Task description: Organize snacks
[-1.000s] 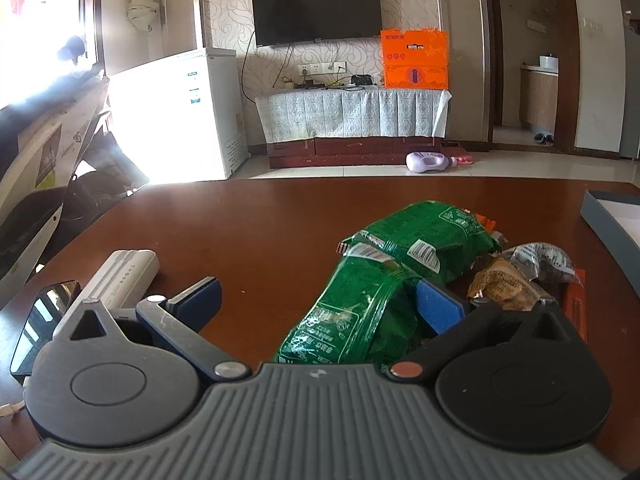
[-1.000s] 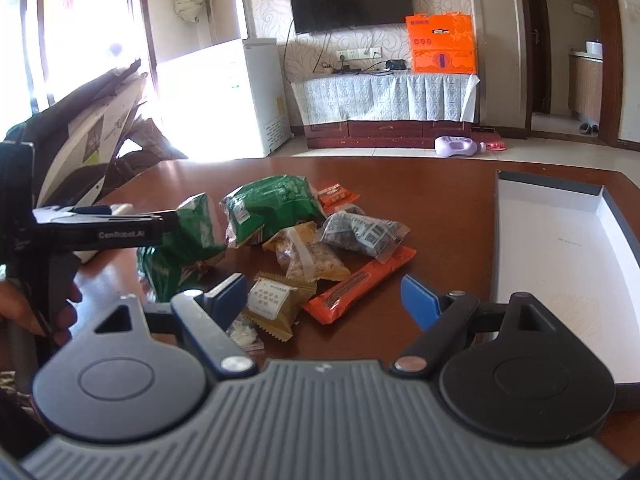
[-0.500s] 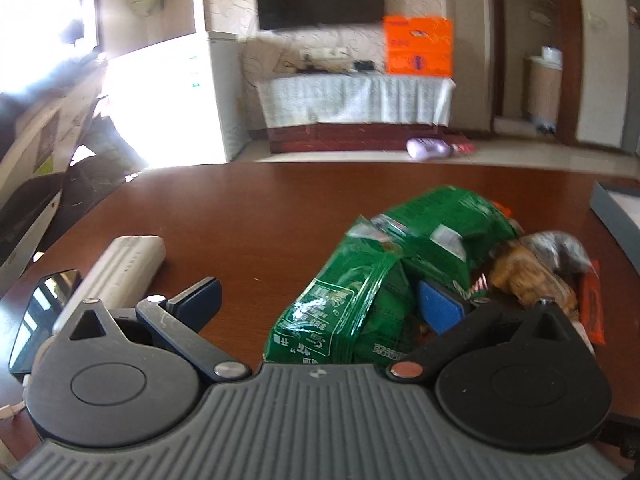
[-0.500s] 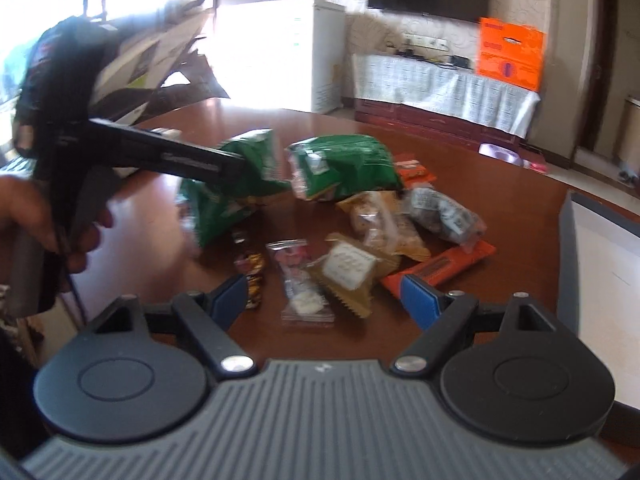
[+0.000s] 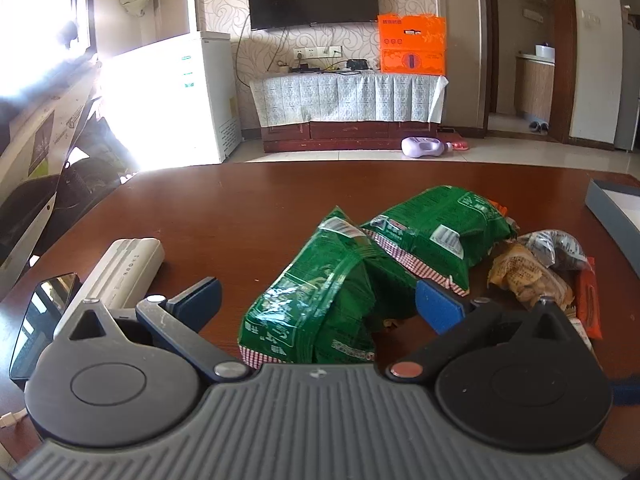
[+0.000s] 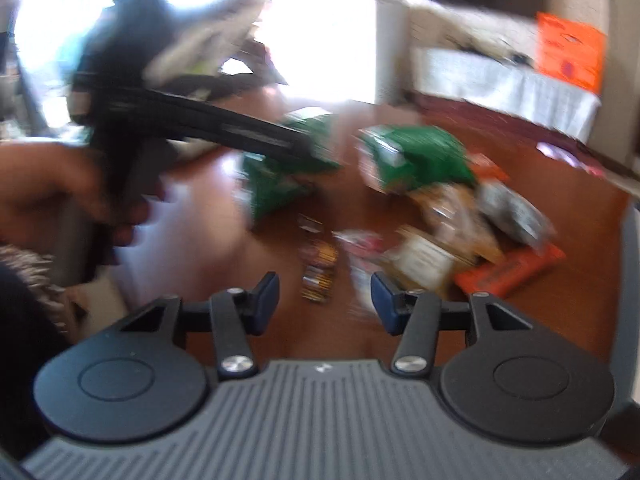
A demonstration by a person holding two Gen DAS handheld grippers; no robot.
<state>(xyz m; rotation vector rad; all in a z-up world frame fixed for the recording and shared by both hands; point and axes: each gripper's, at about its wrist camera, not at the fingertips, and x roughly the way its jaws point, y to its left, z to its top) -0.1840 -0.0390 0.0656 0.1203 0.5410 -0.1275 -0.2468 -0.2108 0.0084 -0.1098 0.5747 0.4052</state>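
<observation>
My left gripper is open, its jaws standing on either side of a green snack bag that lies between them on the brown table. A second green bag lies just beyond it. Tan, grey and orange packets lie to the right. My right gripper is open and empty, hovering over small dark-and-gold candies. The right wrist view is blurred; it shows the left gripper reaching over the green bag, with the other green bag and the orange packet nearby.
A white remote-like bar and a phone lie at the table's left. A dark-rimmed white box sits at the right edge and also shows in the right wrist view. A hand holds the left gripper.
My left gripper has closed in on the nearer green bag, which now lies deeper between its jaws. My right gripper has swung left and down toward the small candies; its view is now blurred.
</observation>
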